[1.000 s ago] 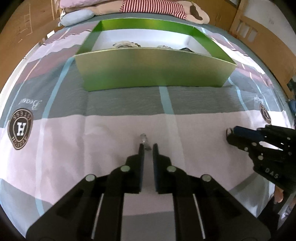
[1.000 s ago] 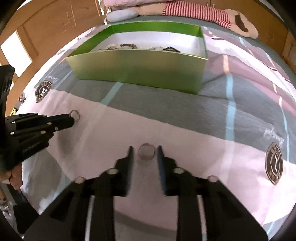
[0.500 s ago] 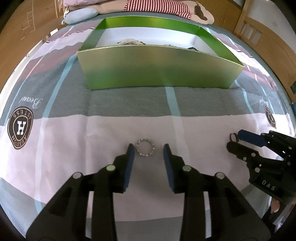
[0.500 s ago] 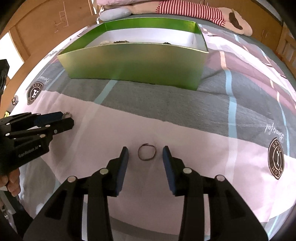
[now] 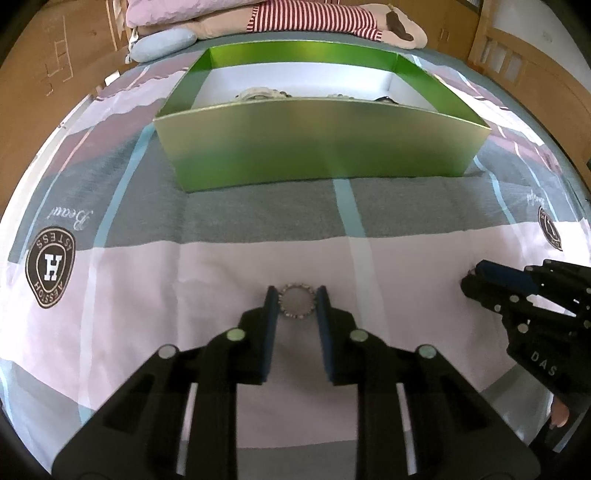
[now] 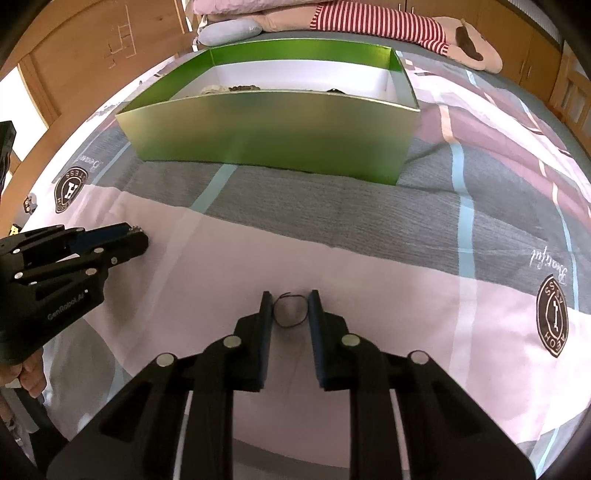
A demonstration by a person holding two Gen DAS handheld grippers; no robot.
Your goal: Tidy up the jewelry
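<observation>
A small beaded silver bracelet (image 5: 297, 301) lies flat on the pink bedspread between the tips of my left gripper (image 5: 296, 300), which is open around it. A thin dark ring-shaped band (image 6: 290, 310) lies on the bedspread between the tips of my right gripper (image 6: 289, 309), also open around it. A green box (image 5: 321, 144) with a white floor stands farther back and holds several jewelry pieces (image 5: 258, 93). The box also shows in the right wrist view (image 6: 273, 129). Each gripper shows in the other's view: the right gripper (image 5: 476, 277), the left gripper (image 6: 138, 236).
The bed has a grey, pink and blue striped cover with round brown logos (image 5: 50, 267). A striped plush toy (image 5: 317, 18) and pillows lie behind the box. Wooden furniture (image 6: 92, 40) flanks the bed.
Both grippers were nearly closed over their rings a second ago, then opened wide, and now stand lower with the tips on either side of each piece.
</observation>
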